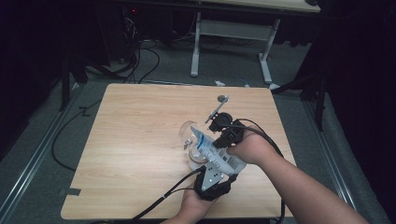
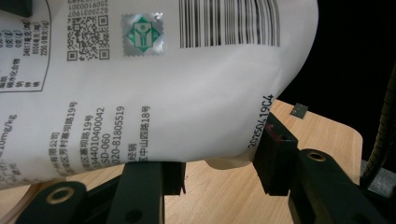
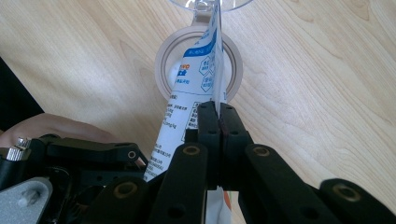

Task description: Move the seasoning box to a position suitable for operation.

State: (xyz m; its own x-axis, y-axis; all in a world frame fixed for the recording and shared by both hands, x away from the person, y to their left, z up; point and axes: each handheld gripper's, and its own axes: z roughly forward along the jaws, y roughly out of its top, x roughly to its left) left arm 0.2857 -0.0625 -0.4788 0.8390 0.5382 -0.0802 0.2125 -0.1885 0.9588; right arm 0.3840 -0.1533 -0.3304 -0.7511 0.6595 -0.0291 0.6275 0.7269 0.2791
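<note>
White plastic with blue print and a barcode makes up the pouch (image 1: 212,150) I hold over the near right part of the worktop (image 1: 140,140), tilted, its upper end pointing far and left. My right tool (image 3: 218,122) has its two black jaws pressed together on a thin edge of the pouch, pinching it flat between the pads. My left tool (image 2: 219,170) comes up from the near side under the pouch's lower end; in the left gripper view the swollen bottom of the pouch sits between its half-spread jaws, against the right pad, though I cannot tell whether the left pad presses it.

Just beneath the pouch's upper end lies a roll of tape (image 3: 198,63) flat on the wood, and the pouch's tip points toward its hole. Touching the far side of the pouch is a clear glass (image 1: 189,133), lying toward the left of my hands. Farther off, toward the far right, a small metal spoon (image 1: 218,106) rests on the worktop, well apart from the glass.
</note>
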